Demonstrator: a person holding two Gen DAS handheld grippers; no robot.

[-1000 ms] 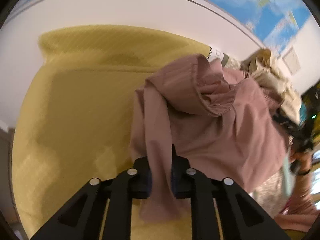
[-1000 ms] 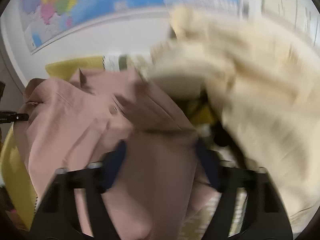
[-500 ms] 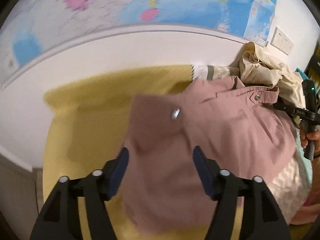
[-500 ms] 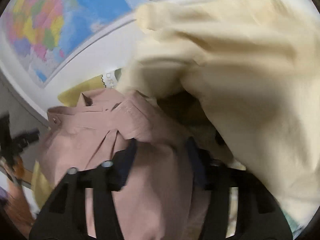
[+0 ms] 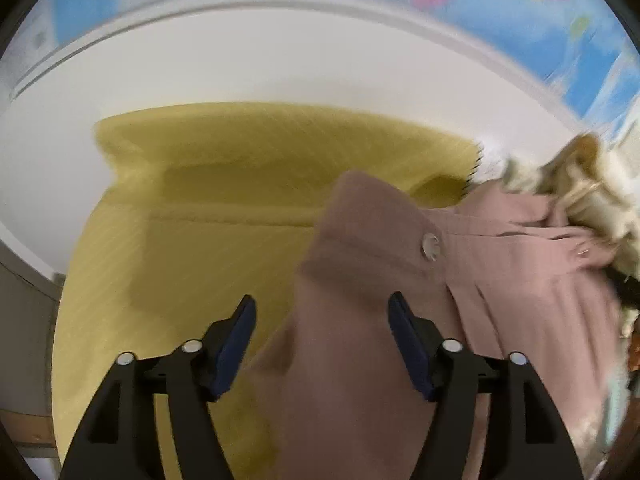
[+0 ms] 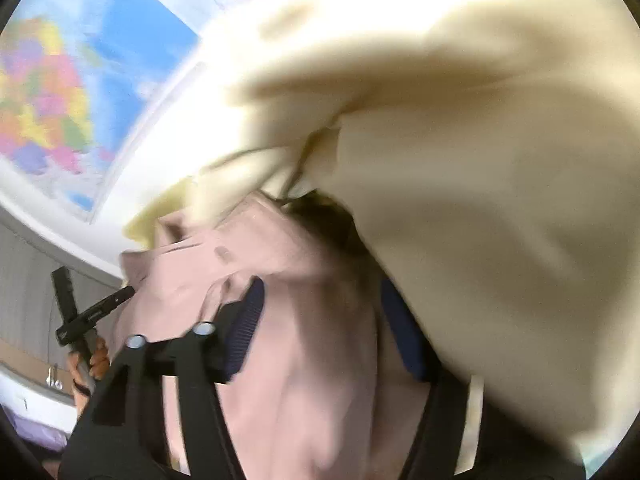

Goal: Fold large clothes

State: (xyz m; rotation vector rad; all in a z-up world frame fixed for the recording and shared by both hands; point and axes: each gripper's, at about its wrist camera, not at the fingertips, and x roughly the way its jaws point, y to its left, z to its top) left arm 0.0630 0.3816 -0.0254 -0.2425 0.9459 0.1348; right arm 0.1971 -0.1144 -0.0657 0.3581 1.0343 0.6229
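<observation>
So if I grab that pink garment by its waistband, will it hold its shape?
Probably not: the pink garment drapes in soft folds, so it would likely sag. It looks thin and light. Its button may swing.

Bright, even light; motion blur; fisheye-warped edges.

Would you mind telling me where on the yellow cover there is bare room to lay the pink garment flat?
The yellow cover lies bare left of the pink garment, up to the white wall. The right side is crowded: the cream garment is heaped against the pink one.
</observation>
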